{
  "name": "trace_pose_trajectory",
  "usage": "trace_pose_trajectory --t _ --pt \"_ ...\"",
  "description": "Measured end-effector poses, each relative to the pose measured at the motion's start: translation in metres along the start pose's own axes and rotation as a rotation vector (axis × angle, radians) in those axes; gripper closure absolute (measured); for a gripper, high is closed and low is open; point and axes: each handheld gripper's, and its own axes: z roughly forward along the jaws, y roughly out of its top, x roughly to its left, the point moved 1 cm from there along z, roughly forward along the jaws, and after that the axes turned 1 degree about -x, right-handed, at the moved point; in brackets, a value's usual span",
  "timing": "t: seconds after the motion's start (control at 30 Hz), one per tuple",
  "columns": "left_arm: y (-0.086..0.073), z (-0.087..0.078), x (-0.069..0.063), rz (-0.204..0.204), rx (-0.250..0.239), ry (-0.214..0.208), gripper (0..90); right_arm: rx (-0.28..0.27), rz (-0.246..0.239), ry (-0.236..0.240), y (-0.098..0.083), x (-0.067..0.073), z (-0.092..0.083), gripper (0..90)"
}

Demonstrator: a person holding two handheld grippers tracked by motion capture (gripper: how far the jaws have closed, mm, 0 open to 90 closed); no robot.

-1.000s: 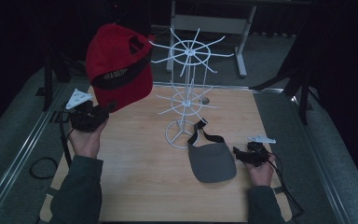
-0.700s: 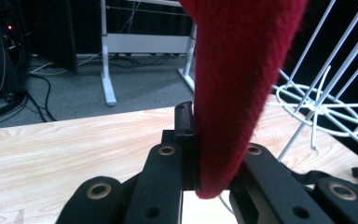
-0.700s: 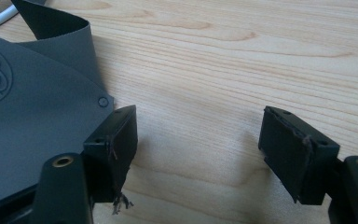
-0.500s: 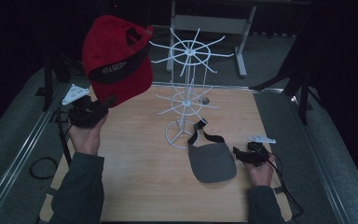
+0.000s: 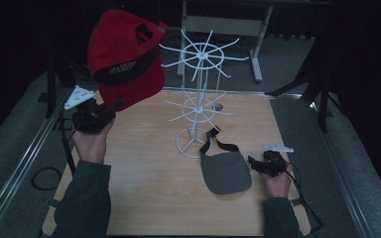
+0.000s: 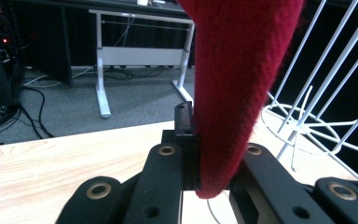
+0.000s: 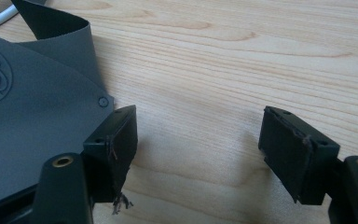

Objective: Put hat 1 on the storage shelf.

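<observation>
High view: fixed above the near side, facing forward and down over the whole table (image 5: 144, 193). Left gripper view: riding on the raised left gripper (image 5: 110, 108), looking almost level along the jaws, very close to the red cap (image 6: 237, 84), rack (image 6: 307, 121) behind. Right gripper view: low on the right gripper (image 7: 198, 149), facing down, close to the wood and grey visor (image 7: 32, 112). Shared by all: the table.

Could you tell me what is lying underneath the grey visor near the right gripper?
The grey visor lies flat on the wooden table, beside the open right gripper. Whatever the visor covers is hidden; only bare wood shows around its edge.
</observation>
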Motion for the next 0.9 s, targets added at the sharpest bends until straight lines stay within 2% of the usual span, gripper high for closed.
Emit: trace_pose_trajectory --t 0.27,0.37,0.53,0.9 --pt "-0.004 0.006 -0.004 0.019 0.022 0.001 85.7 0.000 0.000 0.000 0.000 0.000 0.000 28.0" --pt "-0.006 0.008 -0.006 0.039 0.035 0.004 85.7 0.000 0.000 0.000 0.000 0.000 0.000 28.0" --pt "-0.013 0.013 -0.009 0.086 0.066 0.032 85.7 0.001 0.001 0.000 0.000 0.000 0.000 27.9" --pt "-0.042 0.020 -0.005 0.156 0.149 0.104 85.7 0.002 0.001 0.001 0.000 0.000 0.000 28.0"
